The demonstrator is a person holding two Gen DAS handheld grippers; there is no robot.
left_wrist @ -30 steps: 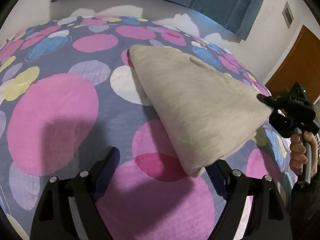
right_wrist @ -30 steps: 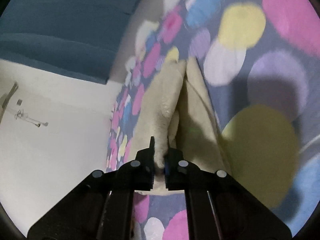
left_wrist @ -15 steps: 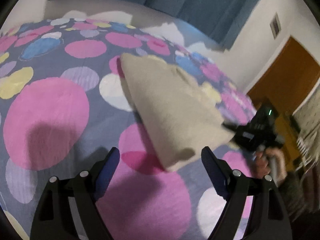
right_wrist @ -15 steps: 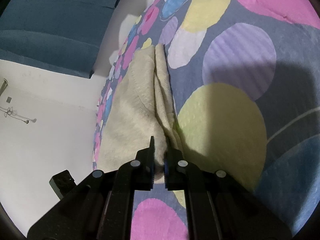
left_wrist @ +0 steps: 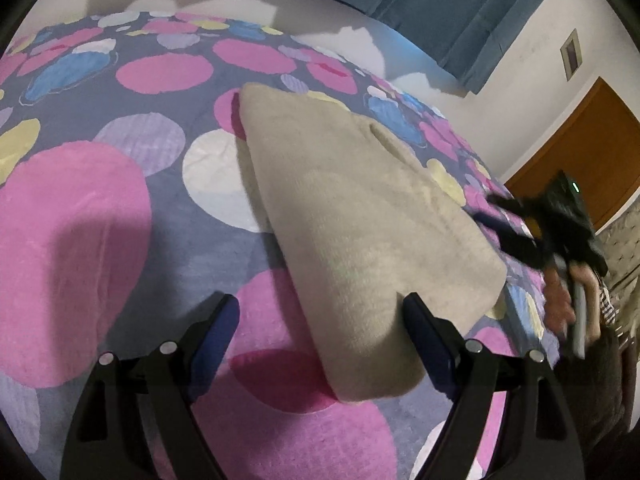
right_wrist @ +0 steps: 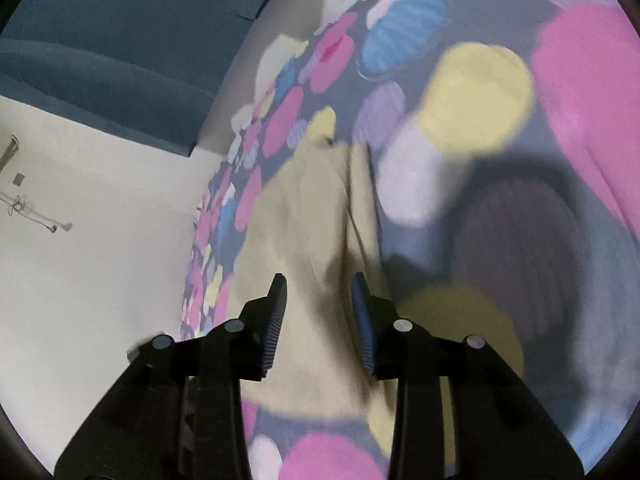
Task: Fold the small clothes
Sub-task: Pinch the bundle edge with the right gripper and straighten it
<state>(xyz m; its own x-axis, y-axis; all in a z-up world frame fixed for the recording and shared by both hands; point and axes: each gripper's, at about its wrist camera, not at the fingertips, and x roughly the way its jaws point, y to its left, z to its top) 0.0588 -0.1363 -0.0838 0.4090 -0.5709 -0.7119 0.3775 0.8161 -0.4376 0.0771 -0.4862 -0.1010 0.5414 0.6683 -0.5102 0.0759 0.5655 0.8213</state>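
Observation:
A folded beige garment (left_wrist: 360, 216) lies flat on the spotted bedspread (left_wrist: 80, 208). My left gripper (left_wrist: 320, 320) is open and empty, its jaws standing wide apart just in front of the garment's near corner. My right gripper (right_wrist: 320, 300) is open, its jaws apart just above the garment's near edge (right_wrist: 304, 248), holding nothing. It also shows in the left wrist view (left_wrist: 520, 220) at the garment's right corner, held by a hand.
The bedspread has pink, yellow, blue and lilac spots. Blue curtains (left_wrist: 420, 4) and a white wall stand behind the bed. A brown door (left_wrist: 588, 148) is at the right. A person's hand (left_wrist: 568, 304) holds the right gripper's handle.
My right gripper has opened and let go of the garment's corner. The garment has dropped flat onto the bed. My left gripper stays open in place.

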